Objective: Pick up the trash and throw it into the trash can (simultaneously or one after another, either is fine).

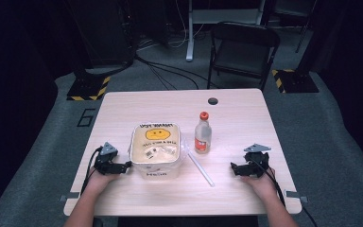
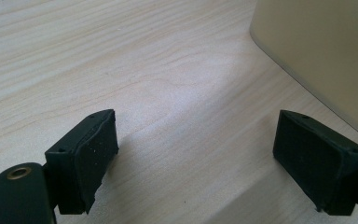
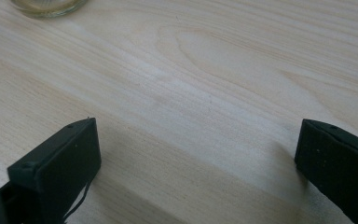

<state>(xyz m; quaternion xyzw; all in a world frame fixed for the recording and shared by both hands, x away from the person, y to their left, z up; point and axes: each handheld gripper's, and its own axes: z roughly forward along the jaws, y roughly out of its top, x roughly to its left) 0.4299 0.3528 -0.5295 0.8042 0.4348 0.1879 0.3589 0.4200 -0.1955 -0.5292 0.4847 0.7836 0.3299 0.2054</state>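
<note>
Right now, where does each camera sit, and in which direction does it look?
High view: above the person's side, looking forward and down at the table; forearms and both grippers show.
Left gripper view: on the left gripper, open jaws facing the container.
Right gripper view: on the right gripper, open, facing the bottle.
Shared: container, bottle, tabletop.

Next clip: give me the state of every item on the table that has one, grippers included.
left gripper: open, nothing between the jaws, beside the container
right gripper: open, nothing between the jaws, over bare table
container: upright, wrapped in clear plastic, smiley label on top
bottle: upright, red cap on, standing apart from the container
straw: lying flat on the table, untouched
</note>
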